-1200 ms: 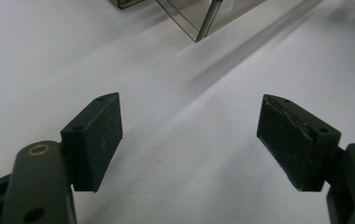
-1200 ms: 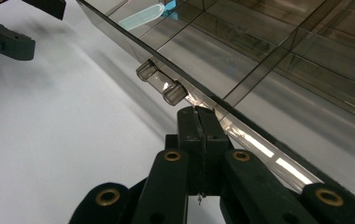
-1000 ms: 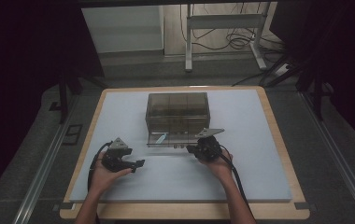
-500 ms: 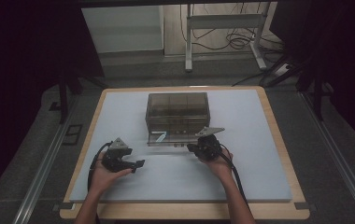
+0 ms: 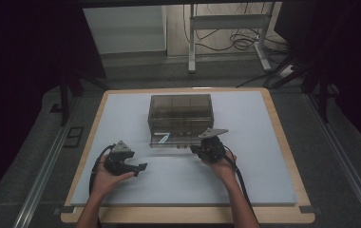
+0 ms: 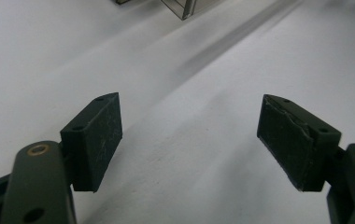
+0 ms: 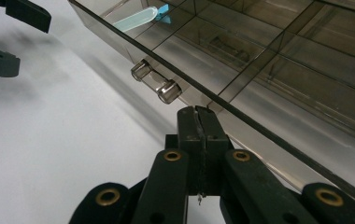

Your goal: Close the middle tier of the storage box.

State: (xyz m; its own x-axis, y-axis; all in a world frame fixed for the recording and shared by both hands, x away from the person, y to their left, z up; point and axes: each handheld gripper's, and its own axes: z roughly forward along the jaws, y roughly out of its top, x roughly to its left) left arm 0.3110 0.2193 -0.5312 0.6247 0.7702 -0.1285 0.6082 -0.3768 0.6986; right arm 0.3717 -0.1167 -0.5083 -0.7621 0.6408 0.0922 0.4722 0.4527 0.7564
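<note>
A smoky clear compartment box stands on the white mat. A clear panel with a small cylindrical handle juts out low at its front. Through the clear plastic a pale blue piece shows; the high view has the blue piece at the front left. My right gripper is at that front edge. In its own view the right gripper has jaws pressed together, tips just under the panel's rim beside the handle. My left gripper hovers over bare mat to the left, and the left gripper is open with nothing between its pads.
The mat lies on a wooden board with its edge showing all round. A corner of the box reaches the top of the left gripper view. Metal rails run along both sides of the table, and stand legs and cables lie behind.
</note>
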